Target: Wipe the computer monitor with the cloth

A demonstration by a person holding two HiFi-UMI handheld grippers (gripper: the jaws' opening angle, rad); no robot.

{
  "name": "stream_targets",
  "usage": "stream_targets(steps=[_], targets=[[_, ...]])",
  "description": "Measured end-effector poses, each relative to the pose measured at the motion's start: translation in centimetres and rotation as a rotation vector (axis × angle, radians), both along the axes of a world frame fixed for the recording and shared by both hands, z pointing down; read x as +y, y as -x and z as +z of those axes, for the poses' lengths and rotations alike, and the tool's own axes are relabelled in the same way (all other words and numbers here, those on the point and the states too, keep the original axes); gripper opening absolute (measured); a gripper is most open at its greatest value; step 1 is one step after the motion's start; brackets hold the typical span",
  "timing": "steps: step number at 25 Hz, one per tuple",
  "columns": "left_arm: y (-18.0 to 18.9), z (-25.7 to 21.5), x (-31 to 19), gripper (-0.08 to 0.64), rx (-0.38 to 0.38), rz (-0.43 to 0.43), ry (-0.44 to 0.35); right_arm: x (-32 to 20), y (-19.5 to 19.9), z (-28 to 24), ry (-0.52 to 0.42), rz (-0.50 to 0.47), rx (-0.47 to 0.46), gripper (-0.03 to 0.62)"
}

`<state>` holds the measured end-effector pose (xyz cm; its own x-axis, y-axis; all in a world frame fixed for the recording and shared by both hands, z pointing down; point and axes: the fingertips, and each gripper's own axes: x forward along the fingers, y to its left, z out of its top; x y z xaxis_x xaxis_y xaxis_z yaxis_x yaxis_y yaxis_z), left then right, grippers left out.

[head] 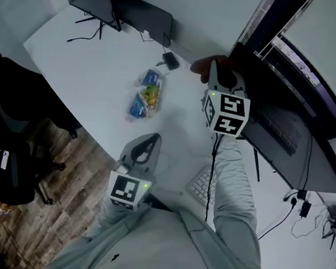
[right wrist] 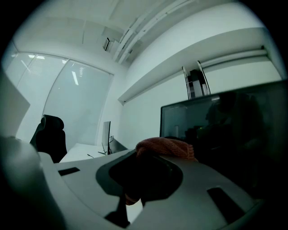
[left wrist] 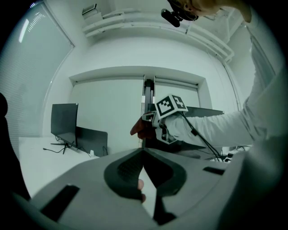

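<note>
L gripper (head: 150, 140) closed, empty; R gripper (head: 216, 70) clamps orange cloth (head: 203, 64) by monitor (head: 294, 140).

A black office chair (head: 8, 104) stands on wooden floor (head: 84, 161) beside the white desk (head: 83, 68).

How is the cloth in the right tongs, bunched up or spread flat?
Bunched up: the cloth bulges as an orange wad from the shut right tongs.

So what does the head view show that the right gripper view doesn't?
Only the head view: the left gripper, a white keyboard and colourful packets. Only the right gripper view: the glass wall and the ceiling. Both: the big monitor, the black chair, and the reddish cloth pinched in the right gripper's tongs.
</note>
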<state>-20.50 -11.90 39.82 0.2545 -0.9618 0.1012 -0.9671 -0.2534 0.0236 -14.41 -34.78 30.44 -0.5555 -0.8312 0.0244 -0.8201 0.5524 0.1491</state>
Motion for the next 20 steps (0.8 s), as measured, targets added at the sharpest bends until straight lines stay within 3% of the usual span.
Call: stream_targets(steps=[9, 20], targets=[[0.1, -1.4, 1.2, 0.020, -0.027, 0.007, -0.039, 0.6, 0.4, -7.7, -0.103, 0.002, -0.047, 0.048], [0.8, -2.2, 2.6, 0.020, -0.040, 0.002, -0.061, 2.4, -0.6, -8.8, -0.117, 0.018, -0.089, 0.048]])
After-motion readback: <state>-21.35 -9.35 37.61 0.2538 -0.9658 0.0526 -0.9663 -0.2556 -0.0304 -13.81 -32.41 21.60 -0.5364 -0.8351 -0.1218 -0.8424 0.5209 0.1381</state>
